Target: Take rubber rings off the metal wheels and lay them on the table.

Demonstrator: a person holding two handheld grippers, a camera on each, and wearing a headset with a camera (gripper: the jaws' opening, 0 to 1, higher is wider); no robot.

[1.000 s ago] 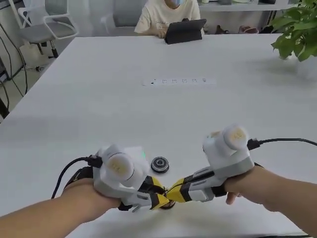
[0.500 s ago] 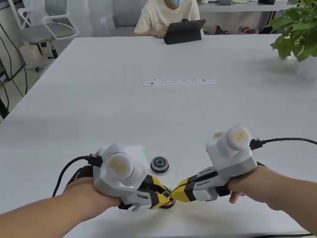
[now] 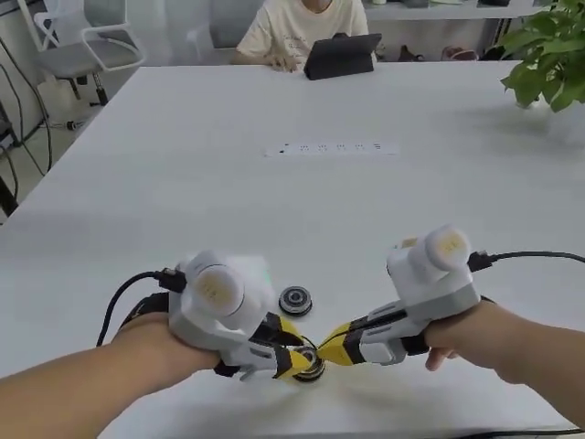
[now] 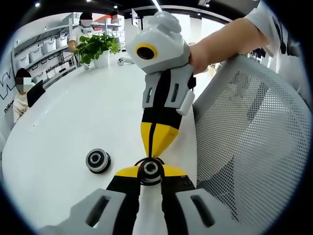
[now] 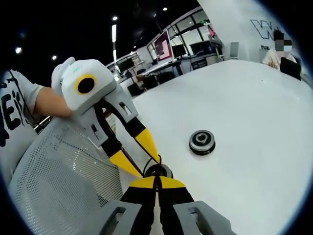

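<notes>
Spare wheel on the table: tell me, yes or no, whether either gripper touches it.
No, the spare wheel lies alone on the table; the left gripper and right gripper meet at another wheel.

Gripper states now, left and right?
Left hand-held gripper: closed on the metal wheel.
Right hand-held gripper: closed, pinching the rubber ring.

Brightness: I am seeing the white tabletop (image 3: 183, 183) glowing evenly.
Source: ceiling lamps (image 5: 114, 33) are shining as spots and strips overhead.
Shadows: faint, soft ones are pooling along the near edge.
Glare: the far end is washing out white for me.
Distortion: fisheye is bending both gripper views' margins.
</notes>
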